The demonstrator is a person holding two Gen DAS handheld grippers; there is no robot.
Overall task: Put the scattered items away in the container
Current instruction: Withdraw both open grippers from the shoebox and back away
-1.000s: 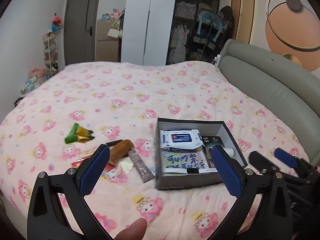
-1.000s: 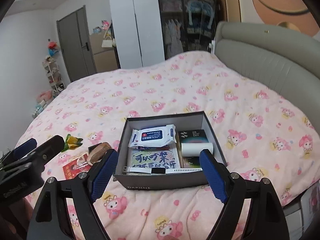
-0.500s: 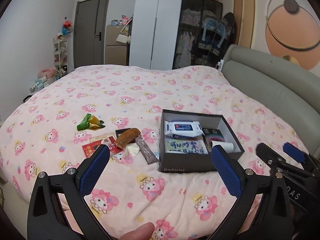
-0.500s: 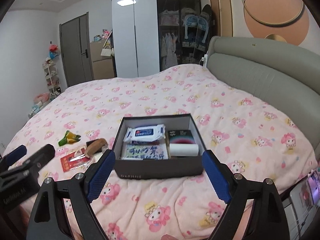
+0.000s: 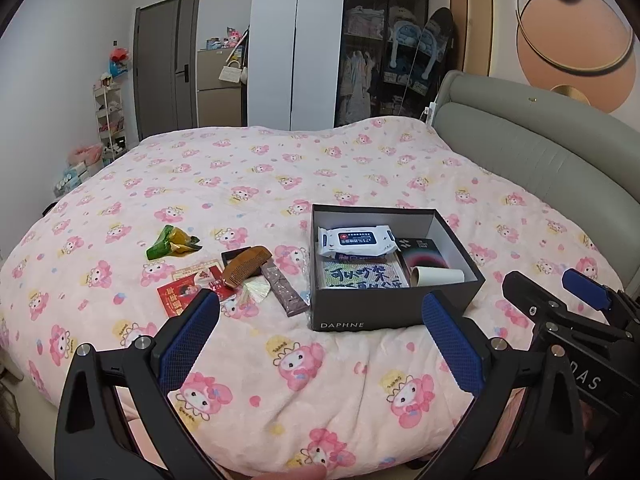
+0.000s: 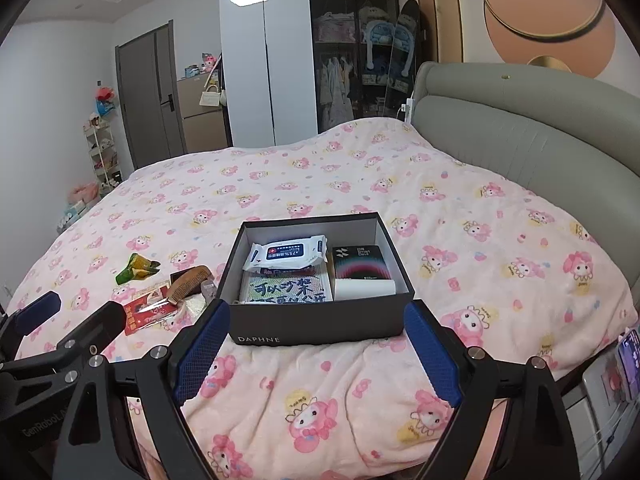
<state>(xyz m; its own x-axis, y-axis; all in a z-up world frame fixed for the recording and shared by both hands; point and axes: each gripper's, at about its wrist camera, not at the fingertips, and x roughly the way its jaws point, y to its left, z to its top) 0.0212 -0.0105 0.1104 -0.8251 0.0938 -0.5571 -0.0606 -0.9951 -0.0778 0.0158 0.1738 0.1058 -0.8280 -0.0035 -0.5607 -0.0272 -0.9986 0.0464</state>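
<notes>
Both wrist views look from the bed's (image 5: 340, 380) near edge, sharing the box (image 5: 392, 312) (image 6: 316, 320), left view offset leftward

Box (image 6: 316, 320) front wall hides the lower half of the printed pack (image 6: 286, 292), and the comb (image 5: 244, 266) covers a small black thing.

Both grippers (image 5: 320, 328) (image 6: 316, 344) hover, fingers spread (nothing held)
</notes>
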